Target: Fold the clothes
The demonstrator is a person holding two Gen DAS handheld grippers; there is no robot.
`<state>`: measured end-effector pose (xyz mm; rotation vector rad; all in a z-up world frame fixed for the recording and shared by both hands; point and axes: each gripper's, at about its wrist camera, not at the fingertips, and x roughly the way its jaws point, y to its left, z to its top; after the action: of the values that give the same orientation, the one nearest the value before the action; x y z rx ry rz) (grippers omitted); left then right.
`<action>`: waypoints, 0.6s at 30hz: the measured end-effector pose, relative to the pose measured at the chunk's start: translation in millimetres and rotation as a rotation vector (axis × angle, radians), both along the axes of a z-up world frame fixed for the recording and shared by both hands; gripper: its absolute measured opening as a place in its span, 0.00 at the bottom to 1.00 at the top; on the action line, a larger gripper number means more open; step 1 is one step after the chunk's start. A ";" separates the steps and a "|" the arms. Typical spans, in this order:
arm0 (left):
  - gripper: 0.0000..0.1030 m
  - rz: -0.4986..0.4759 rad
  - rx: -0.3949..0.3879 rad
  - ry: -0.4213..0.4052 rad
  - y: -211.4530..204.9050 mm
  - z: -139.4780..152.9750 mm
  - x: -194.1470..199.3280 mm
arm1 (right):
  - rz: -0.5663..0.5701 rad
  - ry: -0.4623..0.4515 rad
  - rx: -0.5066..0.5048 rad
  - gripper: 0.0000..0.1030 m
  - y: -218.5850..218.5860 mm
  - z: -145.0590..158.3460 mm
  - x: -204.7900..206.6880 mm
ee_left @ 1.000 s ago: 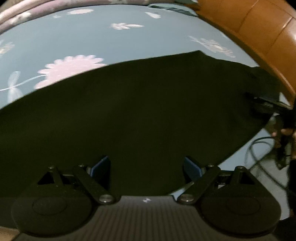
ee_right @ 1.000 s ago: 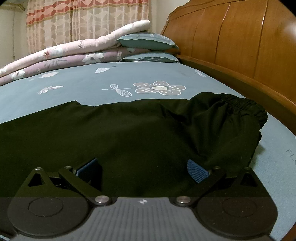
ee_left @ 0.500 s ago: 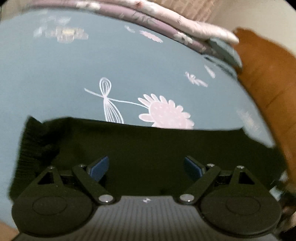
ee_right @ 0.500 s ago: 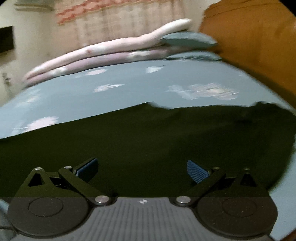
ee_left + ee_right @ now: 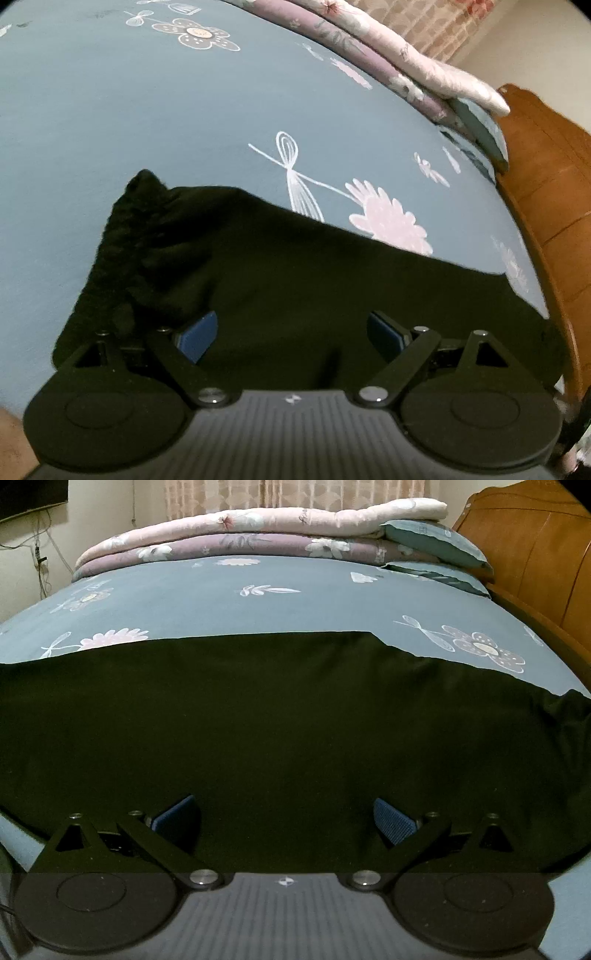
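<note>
- The left gripper (image 5: 291,334) hangs with its jaws spread wide and nothing between the blue pads (image 5: 197,334); the right gripper (image 5: 286,821) looks just as wide and just as empty.
- The bed (image 5: 258,605) carries everything: its blue flowered sheet is bare beyond the cloth, so there is room to fold away from the person.
- The trousers (image 5: 277,720), black, lie spread flat across the near part of the bed, running from side to side under both grippers.
- The headboard (image 5: 546,192) stands close by one end of the trousers; I judge a fold should carry cloth away from it, not into it.
- The quilts (image 5: 258,528) are stacked at the far edge, well apart from the work, and need no care.
- The waistband (image 5: 122,236), gathered and bunched, lies at the end under the left gripper's view; it is thicker, so a grip there probably needs a deep bite through all layers.
- The step in hand seems to be picking grasp points: each gripper should take an end, low and level, and both should close together so the fold stays square.
</note>
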<state>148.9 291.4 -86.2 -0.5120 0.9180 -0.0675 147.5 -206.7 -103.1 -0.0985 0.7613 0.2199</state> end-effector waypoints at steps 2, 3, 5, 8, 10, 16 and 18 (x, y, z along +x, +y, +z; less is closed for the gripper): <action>0.86 -0.016 0.047 -0.005 -4.7 7.2 3.7 | -0.004 0.002 -0.001 1.00 2.0 -0.8 -0.1; 0.86 -0.024 0.070 -0.007 -7.0 10.8 5.7 | -0.005 0.004 0.000 1.00 1.9 -0.7 -0.1; 0.86 -0.034 0.116 -0.040 -8.9 20.9 14.3 | -0.007 0.007 0.001 1.00 1.5 -0.9 0.5; 0.86 -0.040 0.076 -0.075 -2.1 26.1 31.3 | -0.011 0.011 0.001 1.00 3.1 -1.0 1.1; 0.86 -0.008 0.050 -0.074 5.6 22.9 42.0 | -0.013 0.014 0.001 1.00 3.5 -0.8 1.6; 0.86 0.091 0.011 -0.023 32.0 -0.8 43.2 | -0.015 0.021 -0.003 1.00 4.1 -0.3 1.9; 0.86 0.088 0.000 -0.033 33.8 0.7 35.8 | -0.016 0.019 -0.003 1.00 4.1 -0.8 1.8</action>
<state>184.6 325.2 -85.5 -0.5490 0.8619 0.0043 149.3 -202.6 -103.9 -0.0935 0.7808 0.2049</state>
